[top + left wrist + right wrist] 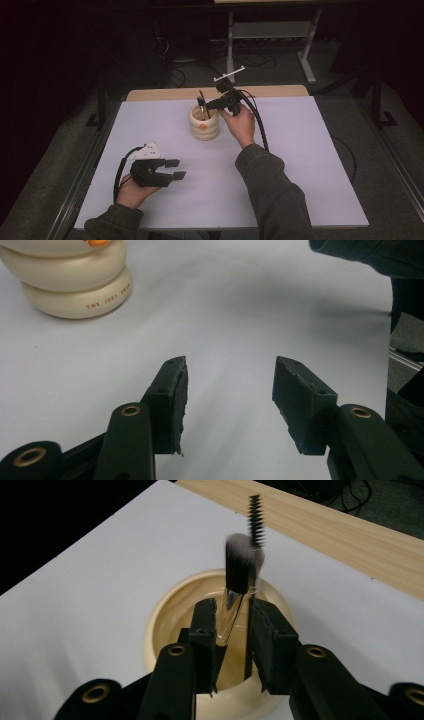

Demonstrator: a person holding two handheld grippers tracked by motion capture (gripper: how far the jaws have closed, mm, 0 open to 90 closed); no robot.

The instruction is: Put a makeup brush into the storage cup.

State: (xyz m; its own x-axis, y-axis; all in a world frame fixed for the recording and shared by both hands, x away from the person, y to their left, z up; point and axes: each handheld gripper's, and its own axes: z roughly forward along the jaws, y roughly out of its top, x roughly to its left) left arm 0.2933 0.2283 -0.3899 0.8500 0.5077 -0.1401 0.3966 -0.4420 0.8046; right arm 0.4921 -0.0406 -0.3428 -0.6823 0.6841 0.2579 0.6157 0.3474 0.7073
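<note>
A brush (239, 565) and a wand (256, 515) stand in the holder (204, 129) mid-table (300, 175).

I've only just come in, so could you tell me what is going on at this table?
A person is working with two handheld grippers at a white table. The right gripper is at the cream ribbed cup, its fingers on either side of a makeup brush standing in the cup beside a spoolie brush; a slight gap shows, so the brush looks released. The left gripper rests open near the front edge.
</note>
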